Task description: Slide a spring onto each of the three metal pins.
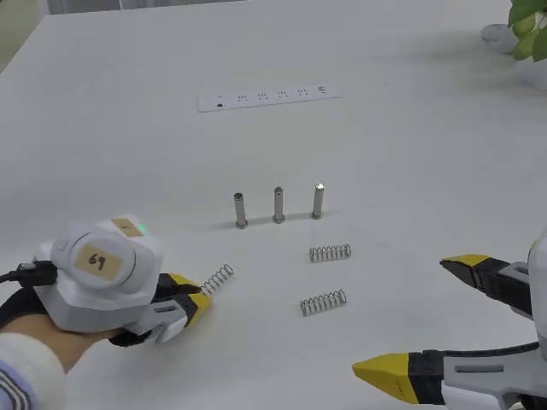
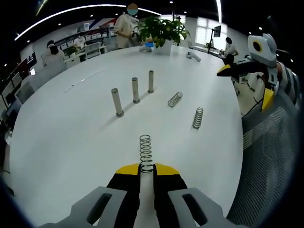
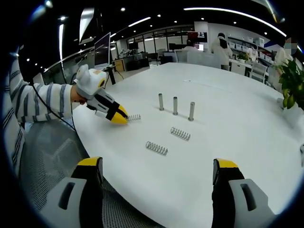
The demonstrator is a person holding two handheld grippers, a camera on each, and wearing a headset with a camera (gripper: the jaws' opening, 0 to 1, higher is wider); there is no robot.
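Presently pinching near end of one spring [image 2: 146, 151] with left gripper [image 2: 147, 169], flat on table [image 1: 128, 154] at 7 o'clock of three upright pins [image 1: 279, 205]. Spread wide, holding nothing, at right gripper [image 3: 156, 166] (two loose springs [image 1: 330, 252] lying at 5 o'clock of pins).

A wide white bench [image 1: 410, 128] stands in an open office, with ceiling spotlights [image 3: 124, 9], desks [image 3: 142, 61] behind and a potted plant [image 2: 164, 31] at its far edge.

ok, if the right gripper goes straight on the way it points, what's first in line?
Probably the nearer loose spring, roughly centred ahead of the right gripper, whose jaws are open; the second spring and pins lie beyond. Height over the table is unclear, so it might pass above.
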